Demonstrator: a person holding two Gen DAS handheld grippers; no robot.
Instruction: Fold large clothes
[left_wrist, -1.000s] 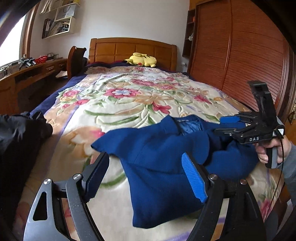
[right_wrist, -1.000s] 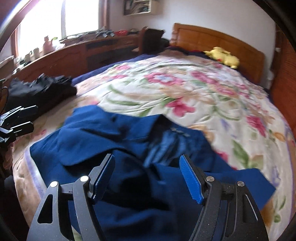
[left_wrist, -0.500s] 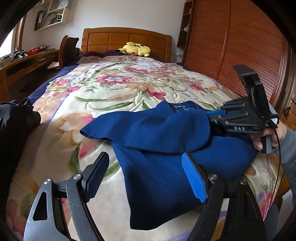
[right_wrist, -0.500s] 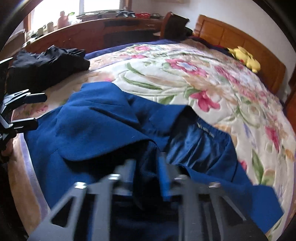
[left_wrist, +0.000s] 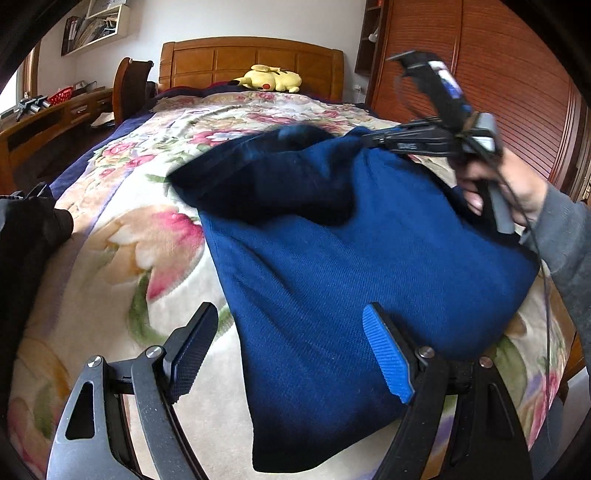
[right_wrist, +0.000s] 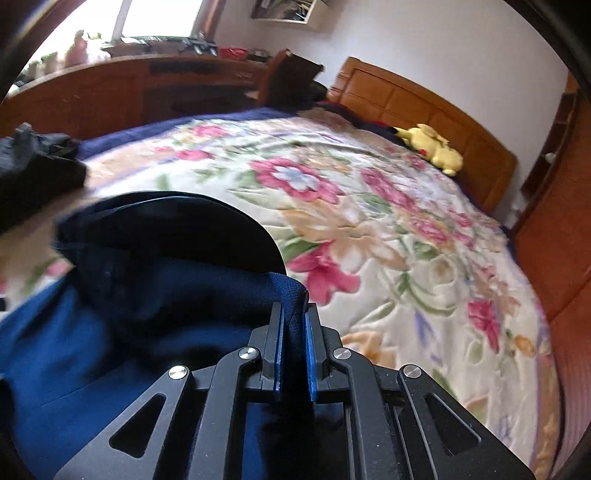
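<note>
Pinching a raised fold of the blue jacket (right_wrist: 155, 295), the right gripper (right_wrist: 293, 332) hangs over the floral bedspread (right_wrist: 388, 229) while the left gripper (left_wrist: 291, 354) gapes unloaded.

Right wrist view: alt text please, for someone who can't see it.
The right gripper, jaws shut, pinches an edge of a blue garment and lifts it above a floral bedspread. A yellow plush toy lies by the wooden headboard; dark clothes sit at left.

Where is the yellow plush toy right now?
The yellow plush toy lies at the far end of the bed against the wooden headboard, beyond the blue garment; the right wrist view shows it upper right.
</note>
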